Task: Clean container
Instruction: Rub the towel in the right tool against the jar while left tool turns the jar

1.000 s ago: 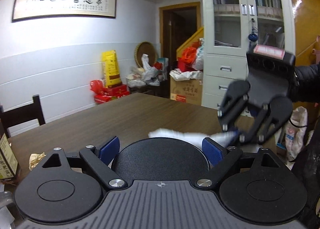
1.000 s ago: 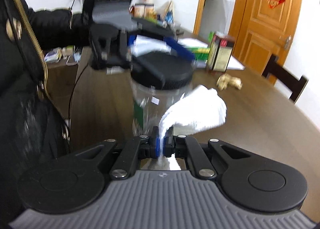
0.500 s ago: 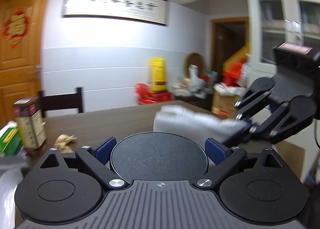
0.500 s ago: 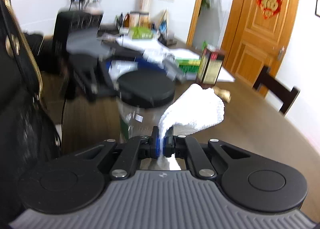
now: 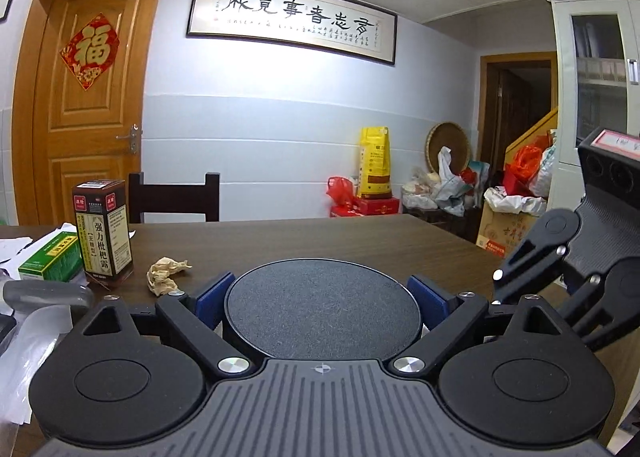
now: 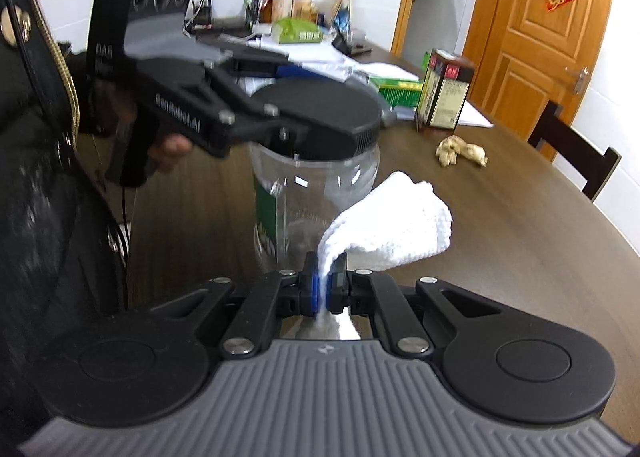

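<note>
Jar, clear plastic w/ round black lid [image 6: 316, 113], looks light, slippery: left gripper [image 5: 322, 297] jaws clamp lid; right gripper [image 6: 320, 285] jaws pinch soft white cloth [image 6: 392, 225].

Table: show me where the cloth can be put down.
Bare wood lies right of the clear jar and beyond the crumpled tissue, toward the chair. The far end around the medicine box and papers is crowded.
</note>
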Demonstrator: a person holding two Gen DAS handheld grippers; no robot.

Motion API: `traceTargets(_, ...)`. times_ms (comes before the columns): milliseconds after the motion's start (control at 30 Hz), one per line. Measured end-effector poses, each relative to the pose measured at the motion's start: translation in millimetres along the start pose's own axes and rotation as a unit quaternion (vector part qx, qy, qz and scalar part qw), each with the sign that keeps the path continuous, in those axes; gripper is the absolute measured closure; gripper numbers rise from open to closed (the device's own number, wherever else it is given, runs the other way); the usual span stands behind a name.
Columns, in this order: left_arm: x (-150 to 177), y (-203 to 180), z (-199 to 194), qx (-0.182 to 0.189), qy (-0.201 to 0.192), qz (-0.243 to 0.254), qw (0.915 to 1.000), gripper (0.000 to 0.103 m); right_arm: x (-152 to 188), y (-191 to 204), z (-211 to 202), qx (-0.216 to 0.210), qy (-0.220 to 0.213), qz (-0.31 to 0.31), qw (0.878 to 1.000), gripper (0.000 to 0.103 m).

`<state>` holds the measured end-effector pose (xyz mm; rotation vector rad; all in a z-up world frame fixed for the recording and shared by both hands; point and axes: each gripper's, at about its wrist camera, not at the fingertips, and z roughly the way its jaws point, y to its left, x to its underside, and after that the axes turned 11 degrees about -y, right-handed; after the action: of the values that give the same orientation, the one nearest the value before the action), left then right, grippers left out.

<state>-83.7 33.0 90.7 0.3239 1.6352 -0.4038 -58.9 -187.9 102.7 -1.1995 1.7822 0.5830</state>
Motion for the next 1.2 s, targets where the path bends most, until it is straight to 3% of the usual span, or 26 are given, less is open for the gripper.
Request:
traceTargets(167,1.0,-0.3,-0.4,0.018,0.0,0.02,0.9996,0.008,-14.8,-0.8,-13.3,0.009,-0.026,-0.013,1.0,0.096)
traceTargets(267,-1.7,10.1,-1.2,0.081,0.007,0.033,0.9961,0.008,-23.9,-1.3,-21.1,0.013,-0.041,-0.021,0.999,0.096)
traceTargets(433,-9.3,36.0,4.7,0.215,0.036,0.048,0.9747,0.008,-35.7,1.3,-25.9,0.005,-0.047,-0.039,0.998,0.096)
traceTargets(667,-14.7,49.6,18.6,0.282,0.059,0.054,0.9562,0.008,-11.4,8.4,-9.8,-0.014,-0.007,-0.016,1.0,0.096)
traceTargets(900,-13.8,52.3,22.3,0.287,0.065,0.058,0.9541,0.007,4.6,15.4,2.3,-0.023,0.019,-0.015,0.999,0.096)
traceTargets(1033,-13.9,44.3,12.2,0.256,0.049,0.068,0.9631,0.008,-11.7,5.7,-9.1,-0.001,-0.011,-0.021,1.0,0.096)
traceTargets(1200,-8.6,28.6,-6.9,0.18,0.022,0.06,0.9816,0.005,-24.0,-1.3,-18.9,0.01,-0.045,-0.014,0.999,0.096)
